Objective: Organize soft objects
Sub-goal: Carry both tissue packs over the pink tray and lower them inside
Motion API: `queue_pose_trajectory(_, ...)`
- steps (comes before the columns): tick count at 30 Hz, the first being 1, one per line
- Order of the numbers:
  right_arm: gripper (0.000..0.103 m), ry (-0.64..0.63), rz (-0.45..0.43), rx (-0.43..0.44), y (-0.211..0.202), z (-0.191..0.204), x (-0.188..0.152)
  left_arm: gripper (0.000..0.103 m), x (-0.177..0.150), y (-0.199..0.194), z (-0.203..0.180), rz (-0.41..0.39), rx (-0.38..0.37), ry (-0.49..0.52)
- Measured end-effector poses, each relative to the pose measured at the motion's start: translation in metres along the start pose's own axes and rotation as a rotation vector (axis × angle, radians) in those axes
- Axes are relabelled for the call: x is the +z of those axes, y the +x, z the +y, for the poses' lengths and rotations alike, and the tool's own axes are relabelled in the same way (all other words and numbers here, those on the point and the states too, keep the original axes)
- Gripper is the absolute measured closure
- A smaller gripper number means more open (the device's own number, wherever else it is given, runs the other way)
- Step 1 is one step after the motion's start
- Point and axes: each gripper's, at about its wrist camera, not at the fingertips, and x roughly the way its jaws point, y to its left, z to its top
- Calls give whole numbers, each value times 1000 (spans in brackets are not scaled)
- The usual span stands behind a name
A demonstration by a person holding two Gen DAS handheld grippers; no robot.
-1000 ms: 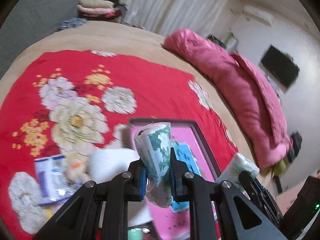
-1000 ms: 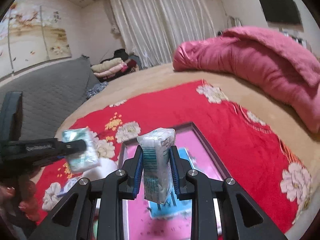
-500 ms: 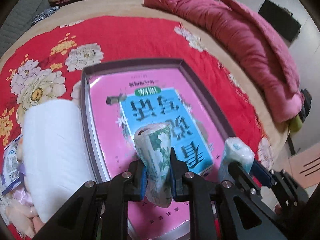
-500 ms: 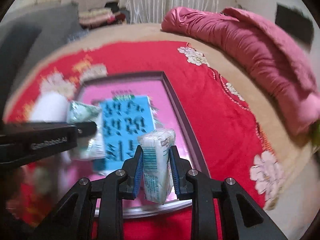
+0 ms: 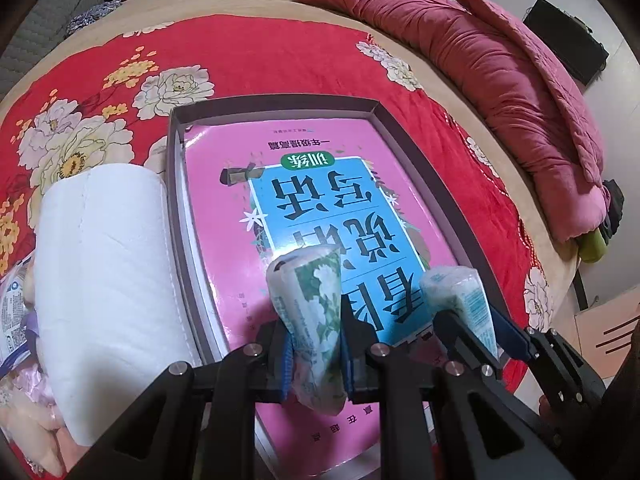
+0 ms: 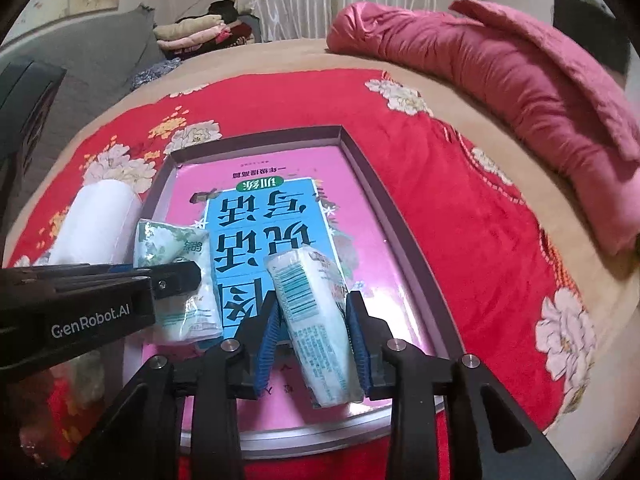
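Left gripper (image 5: 316, 350): low centre of the left wrist view, over the near end of the tray; its jaws are closed tight on the green floral tissue pack (image 5: 310, 320), blue pads pressing both sides.
Green floral tissue pack: stands upright between the pads, its top over the pink book; in the right wrist view it sits at centre left.
Right gripper (image 6: 314, 340): low centre of its own view; its jaws have just been opening, and a gap shows between the left pad and the white tissue pack (image 6: 316, 328).
White tissue pack: tilted, leaning against the right pad, barcode facing the camera, over the near right part of the tray.
Tray (image 5: 174, 168): dark-rimmed, on the red floral blanket (image 5: 260, 56), centre of frame.
Pink book (image 5: 216, 216): lies flat inside the tray, blue title panel upside down.
Paper roll (image 5: 104, 272): white, just beside the tray's left wall.
Pink quilt (image 5: 500, 72): bunched at upper right.
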Motion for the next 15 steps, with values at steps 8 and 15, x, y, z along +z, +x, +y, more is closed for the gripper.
queue_pose_trajectory(8,45,71,-8,36,-7,-10,-2,82,-1,3,-1,10,0,9)
queue_pose_trajectory(15,44,116,-80,11,-28,-22,1,82,-4,4,-2,30,-13,10)
